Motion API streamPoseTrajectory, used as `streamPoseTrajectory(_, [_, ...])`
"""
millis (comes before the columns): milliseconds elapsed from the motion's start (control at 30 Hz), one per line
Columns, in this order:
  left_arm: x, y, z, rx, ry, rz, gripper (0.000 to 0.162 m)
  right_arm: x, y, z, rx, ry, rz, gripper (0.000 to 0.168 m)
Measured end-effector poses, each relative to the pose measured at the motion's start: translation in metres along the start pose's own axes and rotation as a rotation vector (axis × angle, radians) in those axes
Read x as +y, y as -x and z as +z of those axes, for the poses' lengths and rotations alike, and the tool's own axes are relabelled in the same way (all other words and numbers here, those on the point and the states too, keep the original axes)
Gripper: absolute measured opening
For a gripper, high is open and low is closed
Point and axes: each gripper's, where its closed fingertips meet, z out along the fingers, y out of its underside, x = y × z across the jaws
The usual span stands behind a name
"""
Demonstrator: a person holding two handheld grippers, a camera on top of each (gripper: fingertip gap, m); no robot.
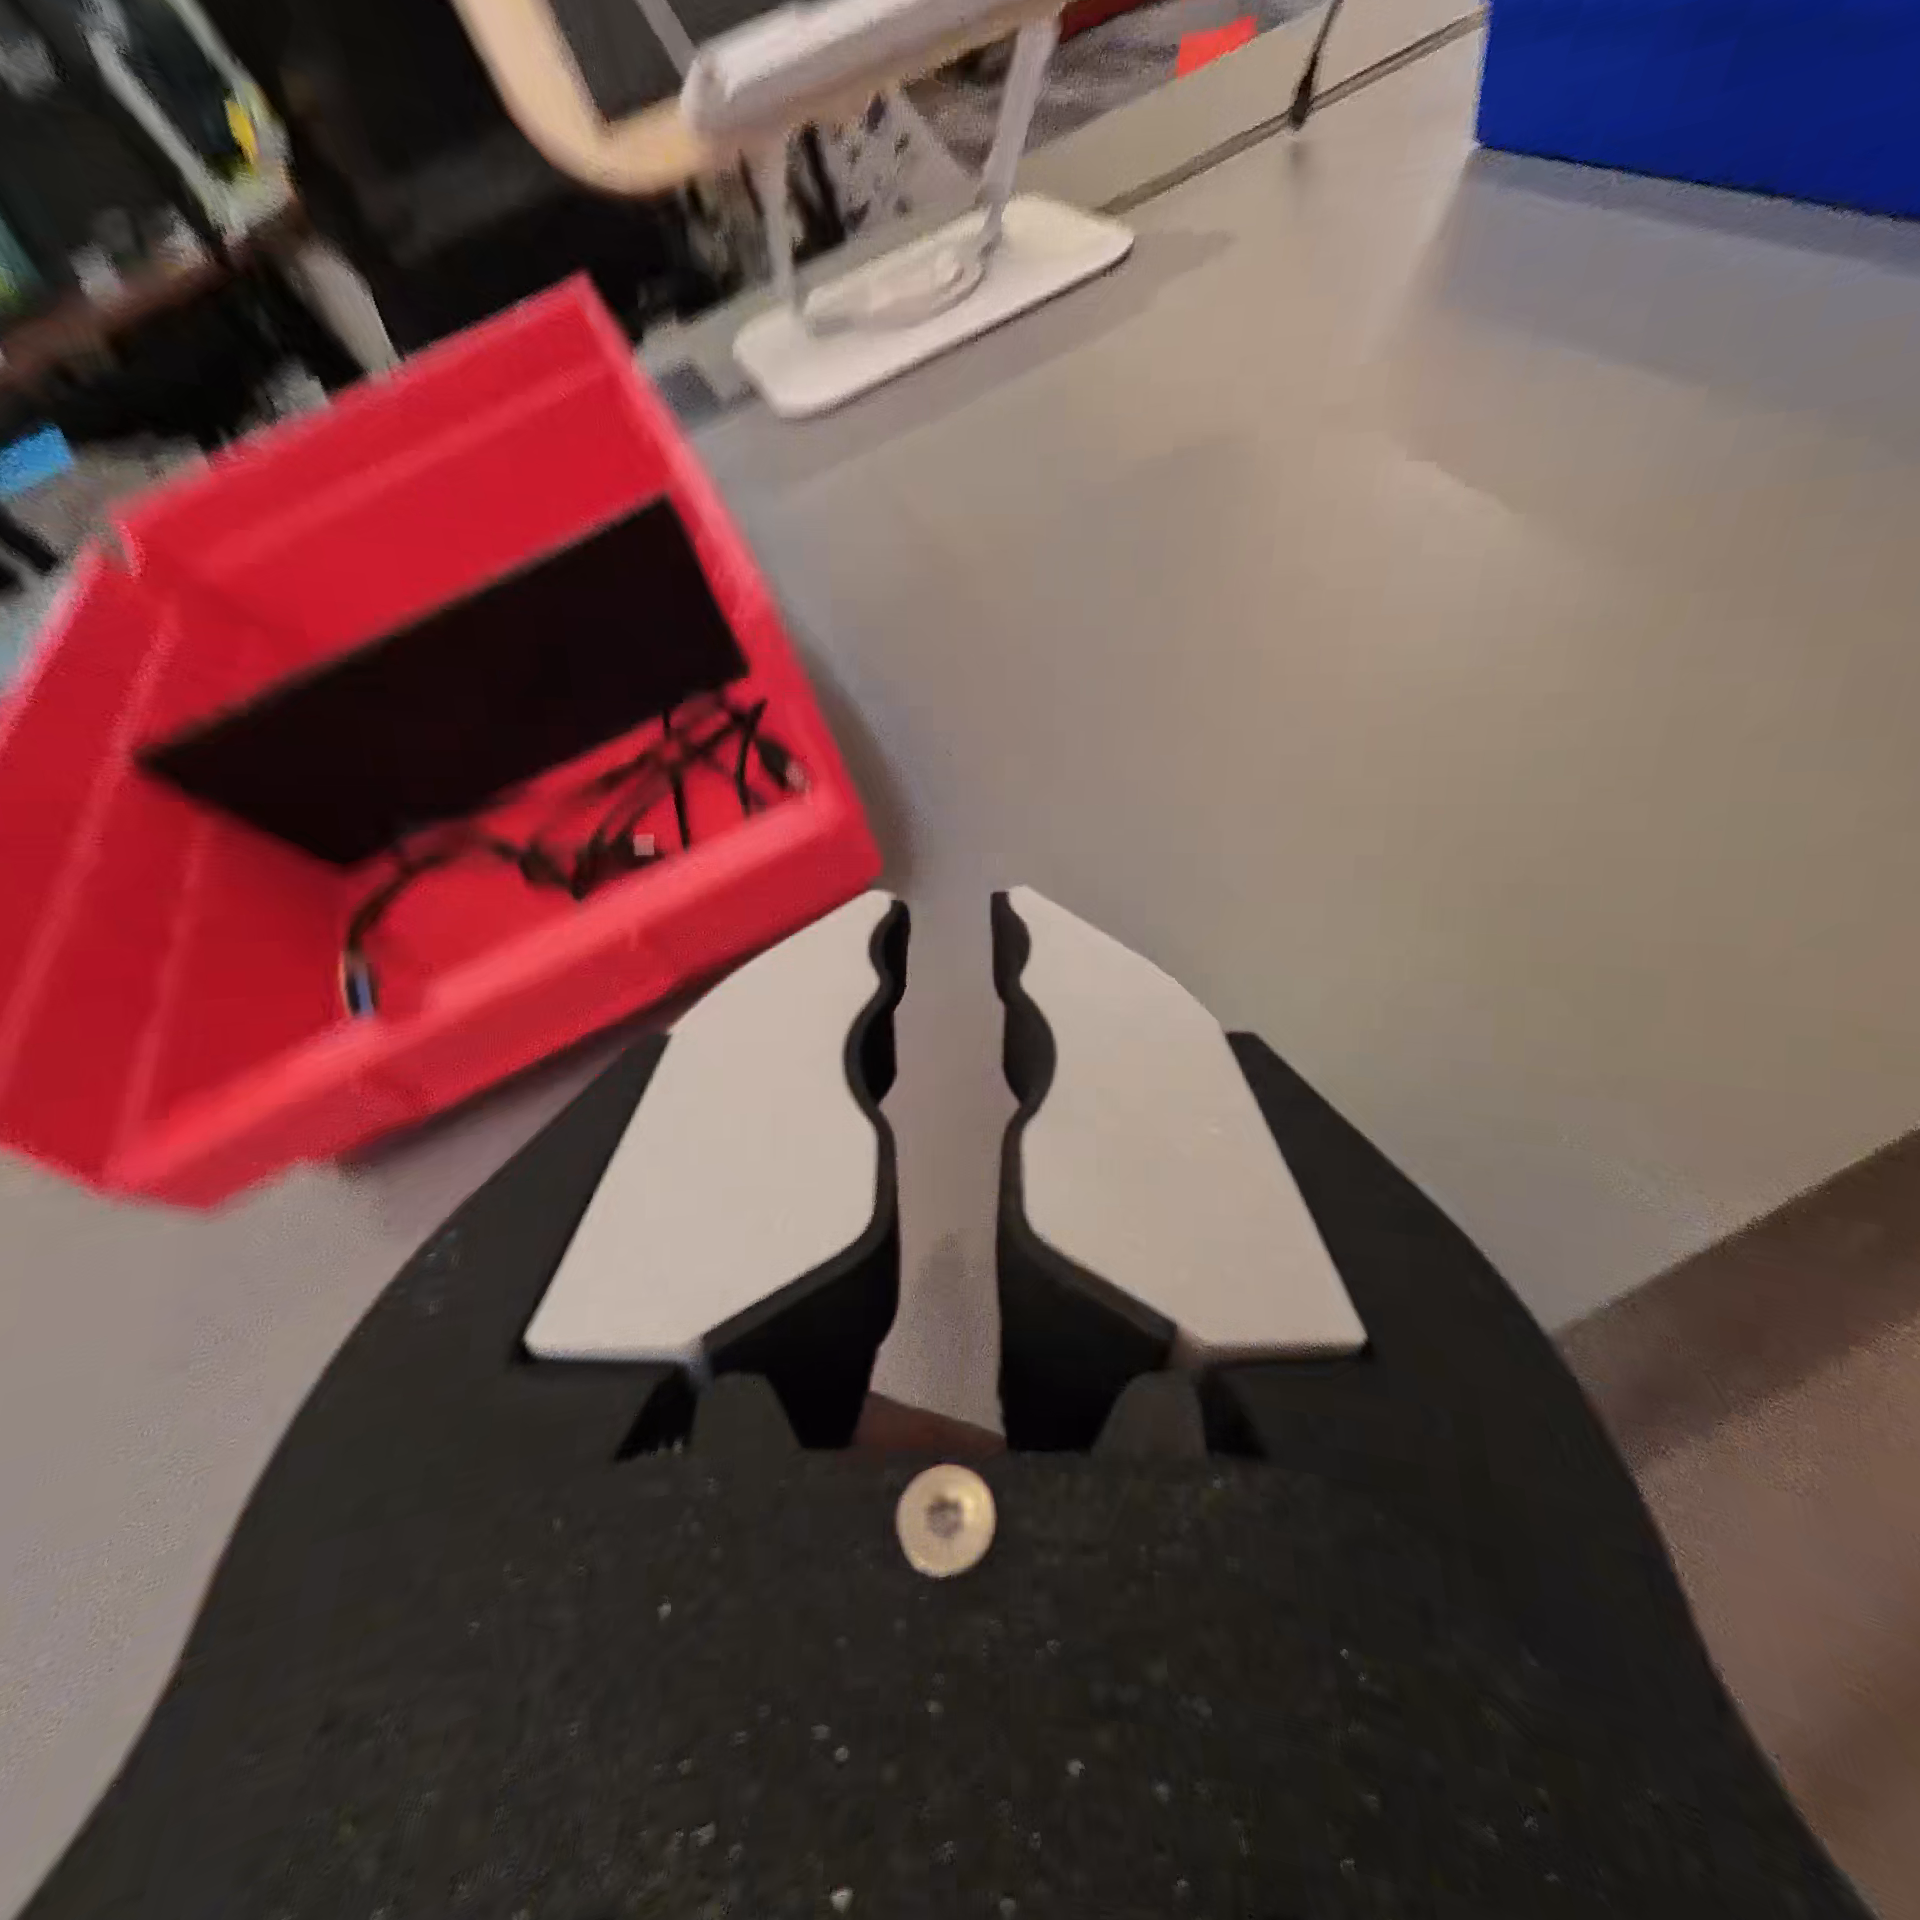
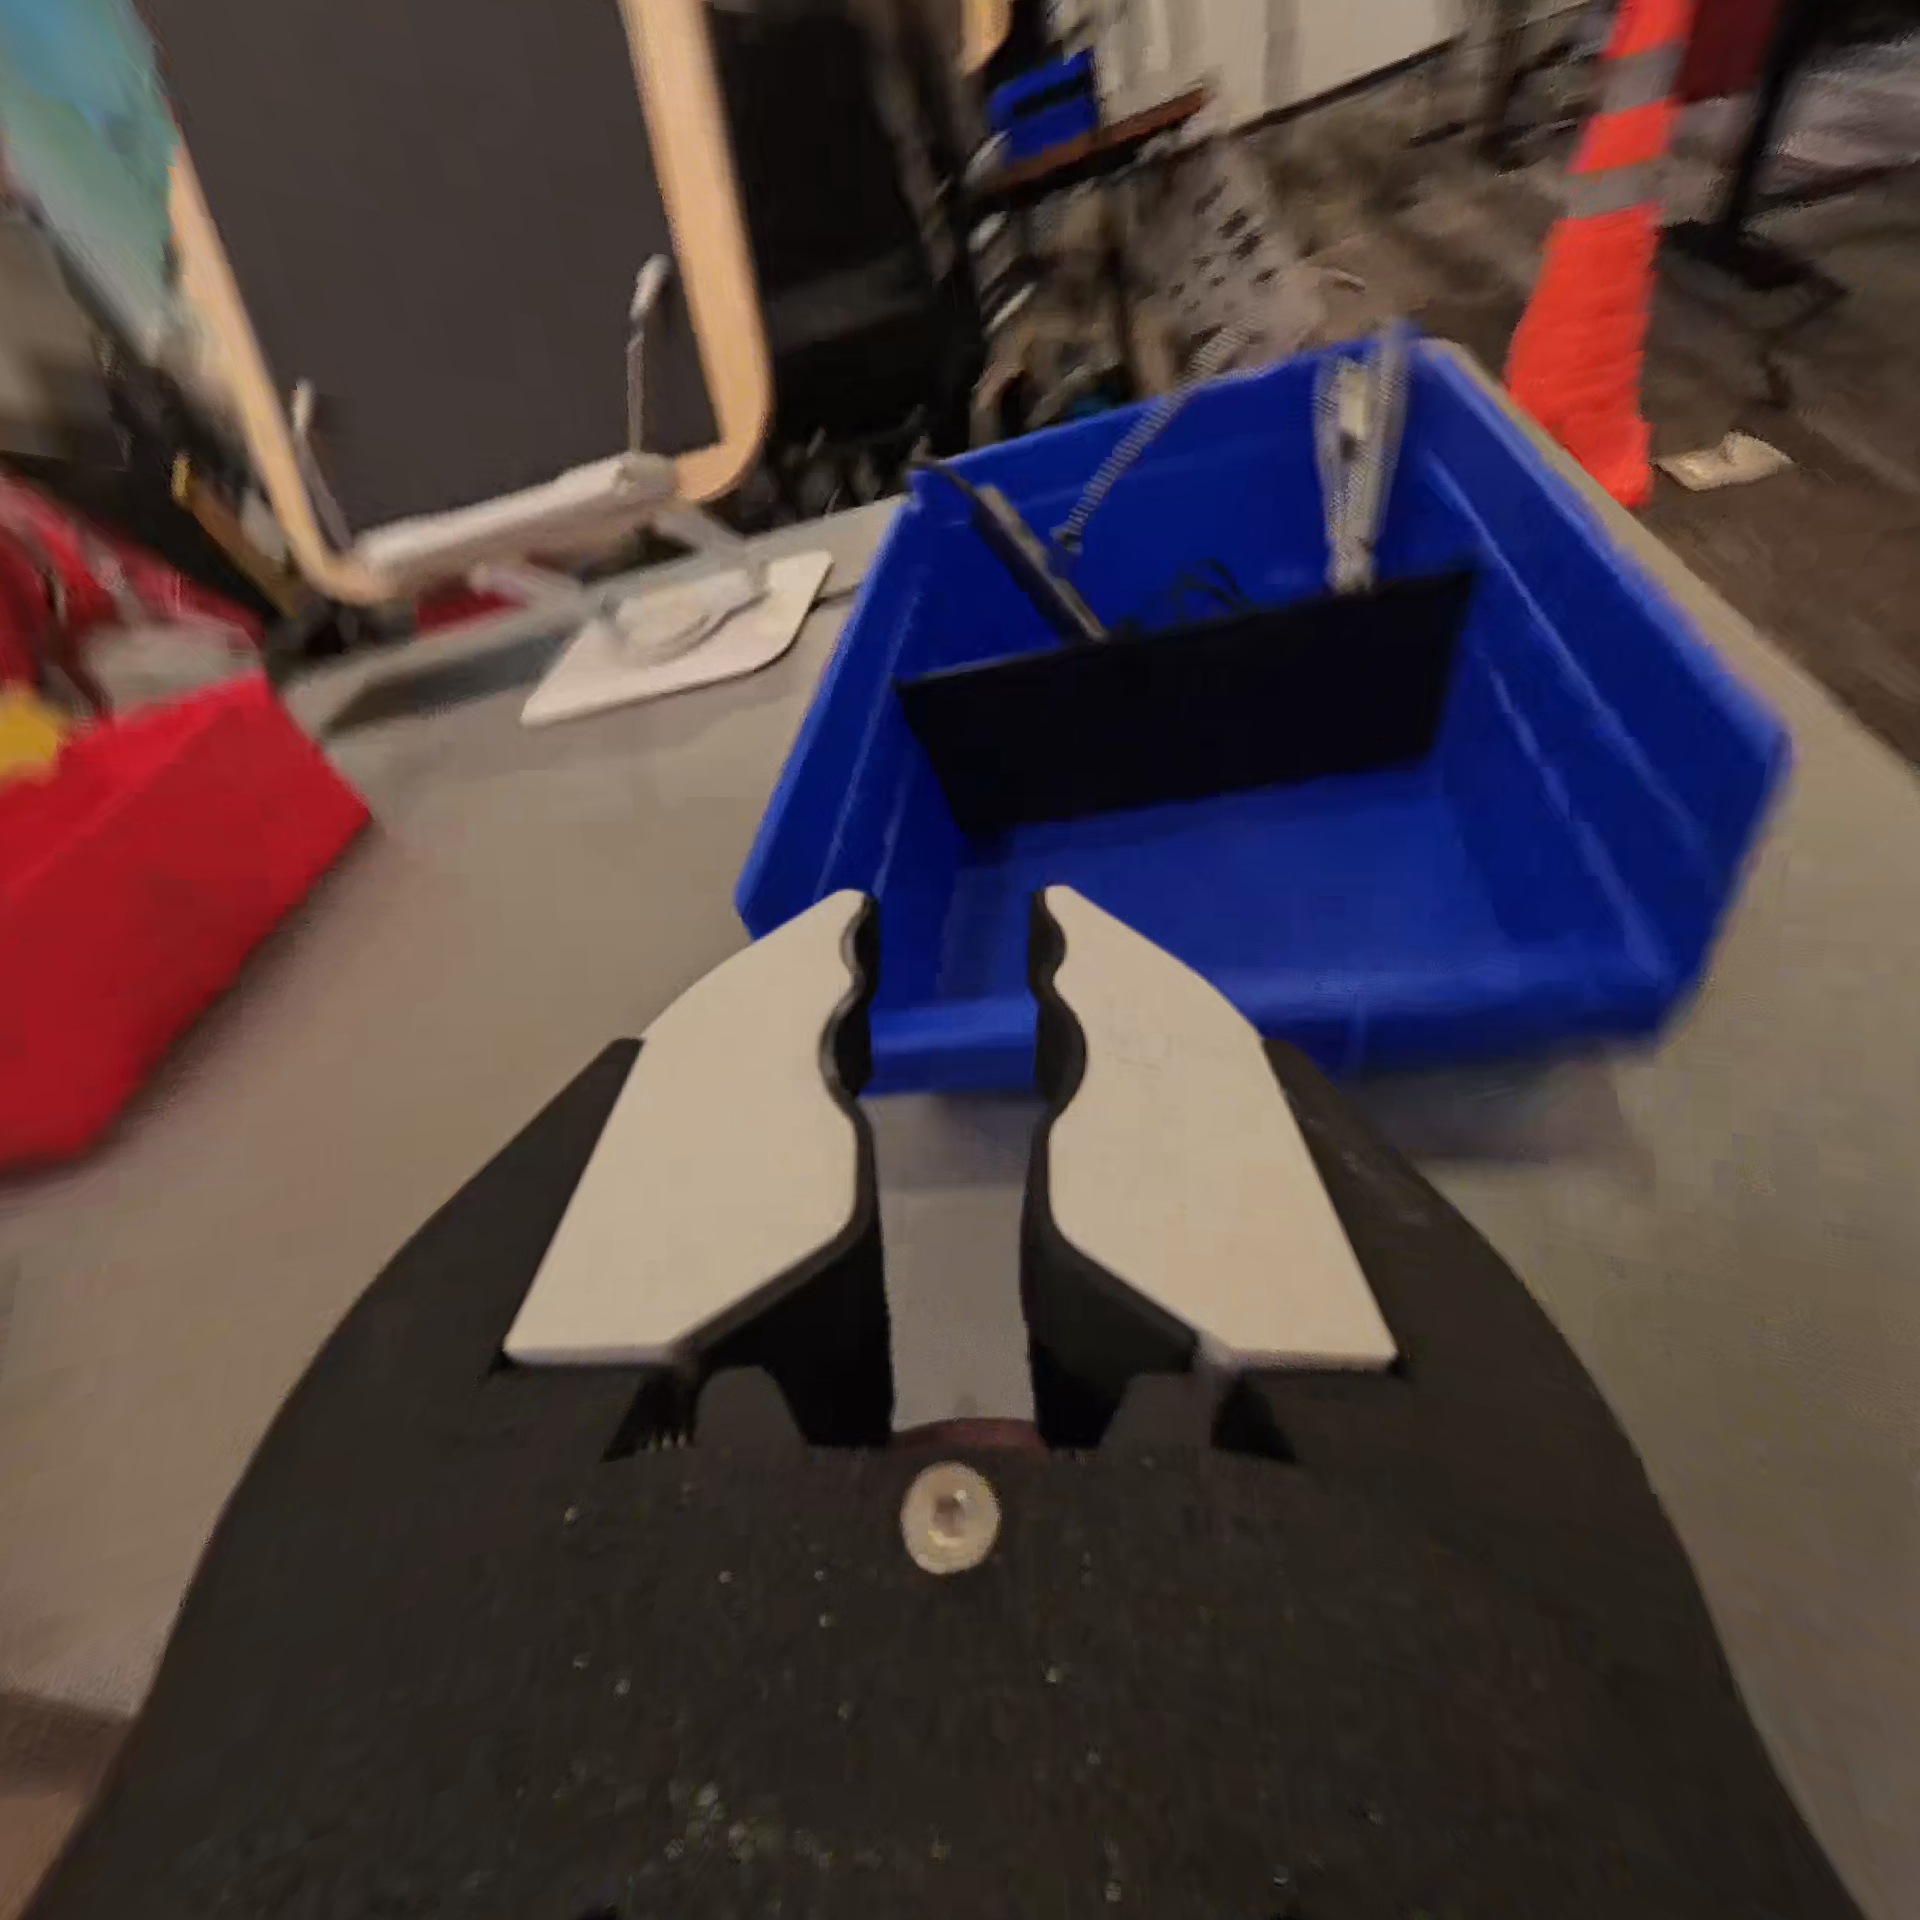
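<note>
Two grippers are in your hands, and neither holds anything. Your left gripper hangs over the grey table with its jaws a little apart and only bare tabletop showing in the gap. Just to its left sits a red bin, tilted in the view, with a black divider across it and a tangle of black cables in the near compartment. Your right gripper also has its jaws apart, empty, with the tips right at the near wall of a blue bin; you cannot tell from the blur whether they touch it. That bin has a black divider too; its near compartment looks bare, and thin metal pieces, one like a coiled spring, lean in the far one. Beyond both bins stands a white flat-based stand. An orange cone stands on the floor past the table.
</note>
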Motion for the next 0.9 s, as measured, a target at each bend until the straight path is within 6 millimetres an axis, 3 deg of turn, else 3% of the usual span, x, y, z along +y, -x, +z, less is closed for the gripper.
streamPoseTrajectory(100, [0.033,0.021,-0.012,-0.016,0.067,-0.232,0.023,0.050,-0.009,-0.024,0.076,-0.027,0.149,0.032])
streamPoseTrajectory(200, [0.056,0.037,-0.016,-0.045,0.135,-0.367,0.032,0.044,-0.017,-0.022,0.057,0.008,0.050,0.030])
streamPoseTrajectory(300, [0.055,0.043,-0.013,-0.052,0.121,-0.411,0.036,0.040,-0.030,-0.014,0.092,0.049,-0.008,0.030])
streamPoseTrajectory(500, [0.052,0.036,-0.010,-0.059,0.126,-0.364,0.036,0.059,0.004,-0.004,-0.048,0.098,0.091,0.028])
streamPoseTrajectory(733, [0.060,0.046,-0.013,-0.108,0.133,-0.364,0.040,0.061,0.014,0.004,-0.107,0.128,0.139,0.027])
streamPoseTrajectory(800, [0.058,0.057,-0.016,-0.162,0.121,-0.318,0.041,0.062,0.019,0.004,-0.124,0.130,0.149,0.027])
streamPoseTrajectory(900, [0.042,0.092,-0.019,-0.305,0.068,-0.203,0.037,0.066,0.023,0.003,-0.128,0.148,0.119,0.027])
